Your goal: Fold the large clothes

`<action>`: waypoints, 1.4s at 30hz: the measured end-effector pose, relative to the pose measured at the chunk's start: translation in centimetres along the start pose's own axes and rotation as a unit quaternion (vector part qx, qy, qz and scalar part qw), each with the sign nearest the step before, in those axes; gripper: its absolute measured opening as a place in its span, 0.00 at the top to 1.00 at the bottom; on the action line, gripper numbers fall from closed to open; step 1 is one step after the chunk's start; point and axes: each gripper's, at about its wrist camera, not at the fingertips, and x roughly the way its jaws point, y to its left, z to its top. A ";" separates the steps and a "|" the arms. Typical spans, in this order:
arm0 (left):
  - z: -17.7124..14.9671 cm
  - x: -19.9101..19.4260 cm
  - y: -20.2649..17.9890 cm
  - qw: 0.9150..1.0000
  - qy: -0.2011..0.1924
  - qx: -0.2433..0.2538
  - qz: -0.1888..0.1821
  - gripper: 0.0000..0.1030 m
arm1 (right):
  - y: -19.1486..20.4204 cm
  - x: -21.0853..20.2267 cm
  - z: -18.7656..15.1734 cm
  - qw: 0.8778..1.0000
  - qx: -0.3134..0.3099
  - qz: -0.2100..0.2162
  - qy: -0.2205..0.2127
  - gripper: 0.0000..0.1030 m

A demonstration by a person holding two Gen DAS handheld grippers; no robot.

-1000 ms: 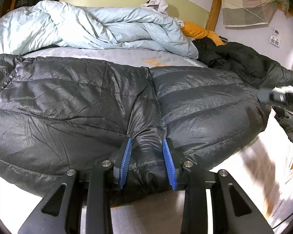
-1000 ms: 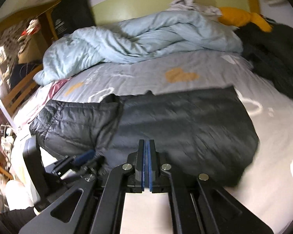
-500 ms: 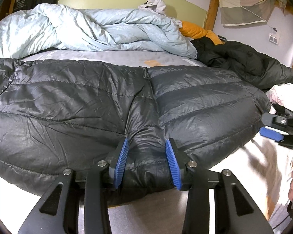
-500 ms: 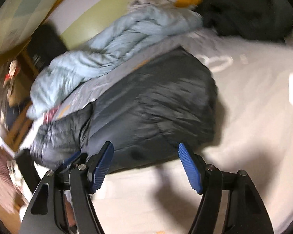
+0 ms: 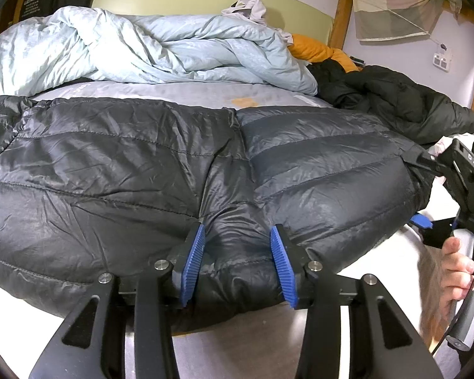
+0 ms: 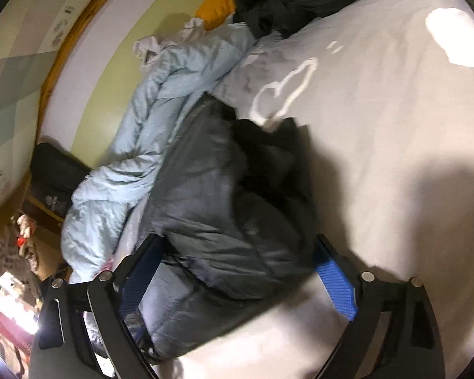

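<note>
Between the opening left gripper [image 5: 237, 259] jaws bulges the jacket [image 5: 110, 183] hem

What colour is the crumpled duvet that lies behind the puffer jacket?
Pale blue. The duvet shows best in the left wrist view.

Left gripper [image 5: 237, 262] of matte black angular arms, ribbed blue pads [image 5: 192, 265], round silver screws behind the pads, right gripper [image 6: 237, 281] alike, black handle lettered "DAS", bare hand [image 5: 458, 271], thin black cable beside the handle.
</note>
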 end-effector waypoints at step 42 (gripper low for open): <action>0.9 -5.5 10.9 0.990 0.061 -0.121 -0.039 0.77 | 21.7 -11.1 -0.9 0.886 -0.454 -0.006 -0.093 0.68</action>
